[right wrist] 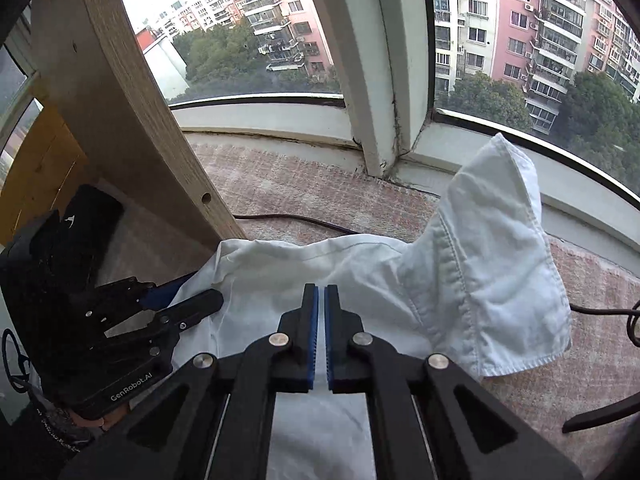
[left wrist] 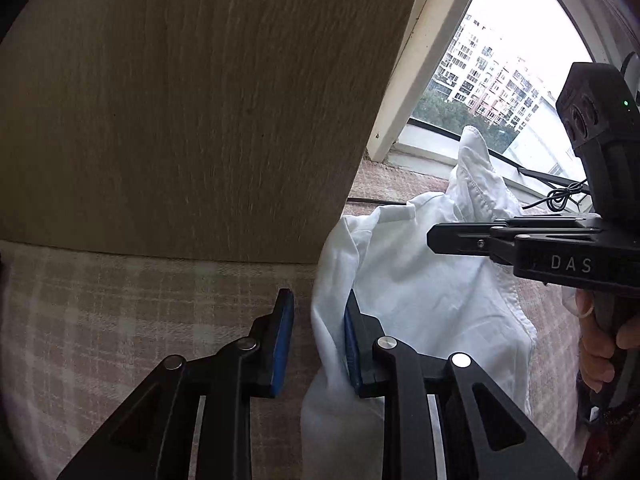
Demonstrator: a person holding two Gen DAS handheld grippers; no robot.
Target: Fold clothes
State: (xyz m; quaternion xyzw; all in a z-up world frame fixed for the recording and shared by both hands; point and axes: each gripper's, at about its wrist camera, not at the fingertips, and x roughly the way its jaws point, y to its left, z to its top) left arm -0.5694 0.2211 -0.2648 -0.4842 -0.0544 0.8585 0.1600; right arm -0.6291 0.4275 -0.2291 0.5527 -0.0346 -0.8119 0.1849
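The white cotton shirt (right wrist: 360,280) lies crumpled on the pink checked cloth (right wrist: 280,184) that covers the ledge under the window, with one cuffed sleeve (right wrist: 492,248) standing up at about 1 o'clock in the right wrist view. It rests just beside the pale wooden board (left wrist: 180,100), which leans at 10 o'clock.

The left gripper (left wrist: 318,340) is spread; an edge of the shirt lies between its blue pads and touches the right one, but nothing is pinched. The right gripper (right wrist: 321,336) has its pads pressed almost together, with only a thin slit between them. It hangs over the middle of the shirt, and I cannot tell if any fabric is caught there.

I judge the shirt to be light, thin and very soft. It will sag and slide, not keep a shape, and one layer can slip out of a weak pinch. The stitched places look firmer: the cuff at 1 o'clock and the seam (right wrist: 440,276) under it. A hold there, or on a hem, should be safer than on loose middle cloth.
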